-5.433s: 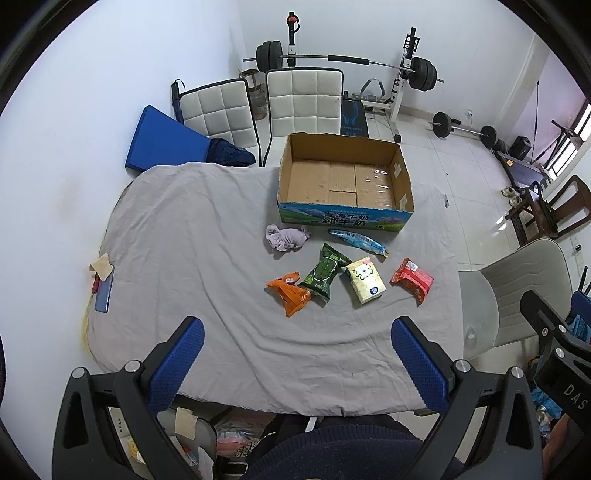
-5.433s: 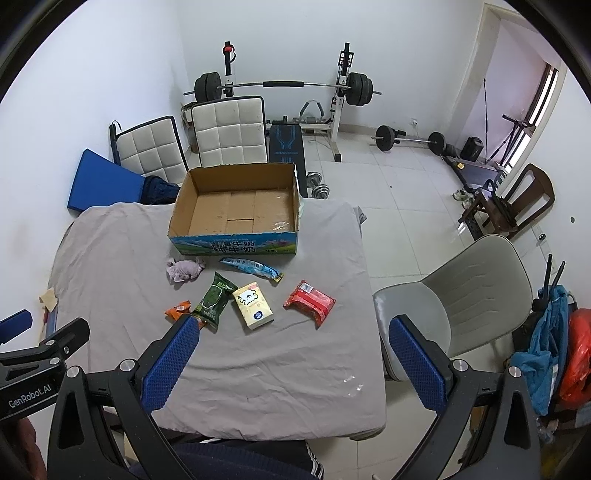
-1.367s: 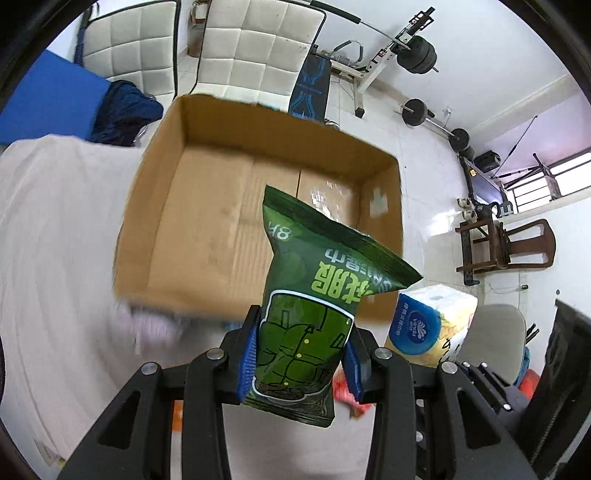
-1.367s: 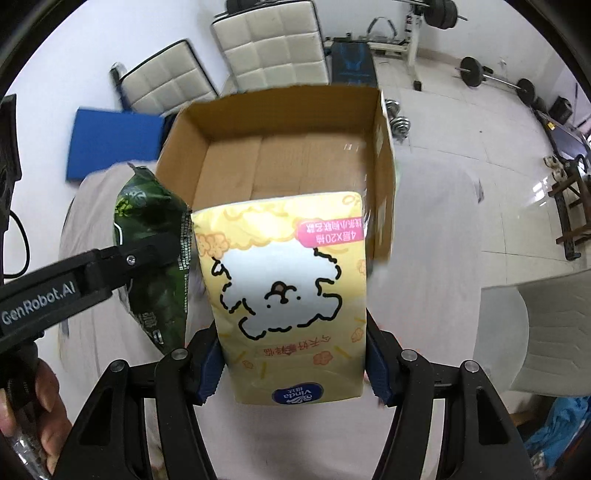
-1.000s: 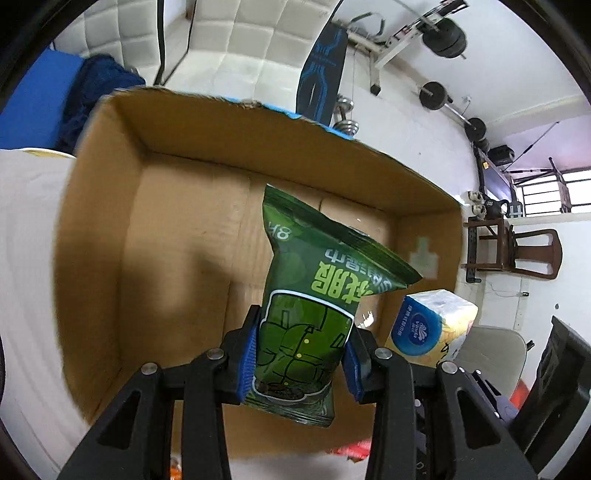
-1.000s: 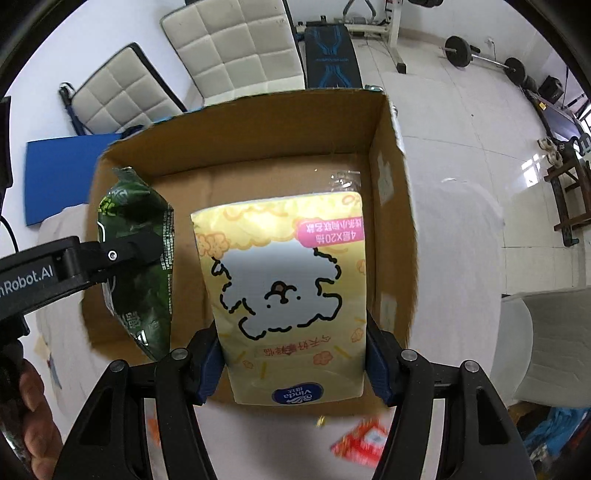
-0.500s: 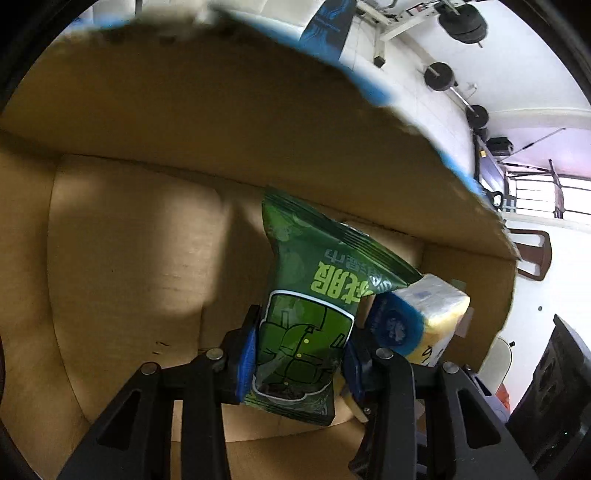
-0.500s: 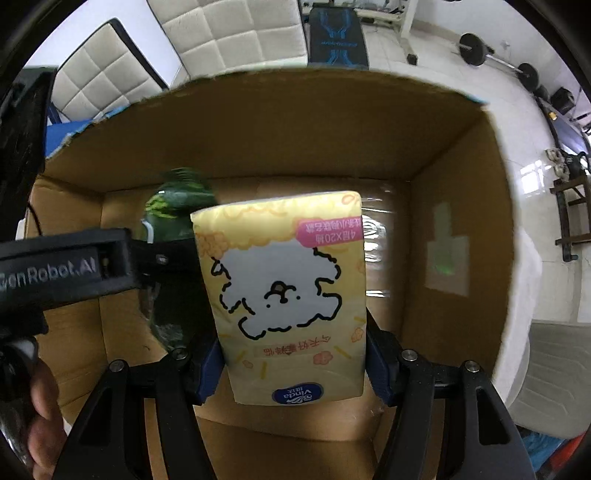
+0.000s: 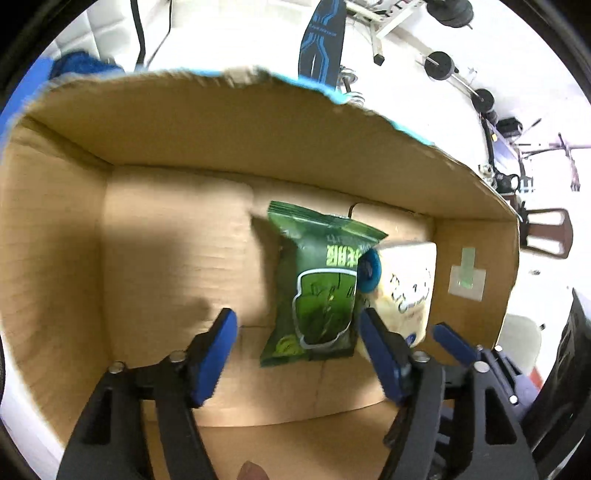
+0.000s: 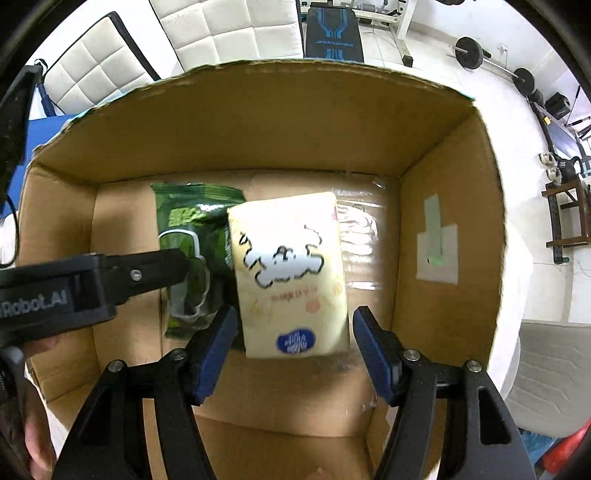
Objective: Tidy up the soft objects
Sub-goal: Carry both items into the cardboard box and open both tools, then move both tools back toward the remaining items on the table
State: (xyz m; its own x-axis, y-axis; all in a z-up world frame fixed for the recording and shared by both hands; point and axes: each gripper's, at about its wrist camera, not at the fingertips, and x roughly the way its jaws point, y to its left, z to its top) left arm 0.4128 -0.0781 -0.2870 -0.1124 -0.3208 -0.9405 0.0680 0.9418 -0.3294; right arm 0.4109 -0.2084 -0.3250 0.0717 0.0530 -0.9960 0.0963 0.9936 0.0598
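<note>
Inside the cardboard box (image 9: pixel 155 258), both grippers hang over the brown floor with their blue-padded fingers spread wide and nothing between them. The left gripper (image 9: pixel 299 354) has its jaws parted, and the green snack bag (image 9: pixel 317 284) sits on the box floor in the gap ahead of them, apart from the left pad and close to the right pad; whether it touches that pad cannot be told. The bag looks blurred. Just to its right lies the yellow tissue pack (image 9: pixel 406 284), its edge against the green bag, with its blue end label turned toward the bag.

From the right wrist view, the right gripper (image 10: pixel 295 350) is likewise open, its 2 pads standing to either side of the near end of the tissue pack (image 10: pixel 291 273) without pressing it. The pack shows a white cartoon animal and a blue oval logo at its near end. The snack bag (image 10: pixel 192 236) lies to the pack's left, partly tucked under it, and the black arm of the left gripper (image 10: pixel 110 280) crosses over the bag. A strip of clear tape shines on the box floor (image 10: pixel 358 229) to the right of the pack, and a taped patch marks the right wall. White padded chairs (image 10: pixel 229 29) and weight equipment stand beyond the box.
</note>
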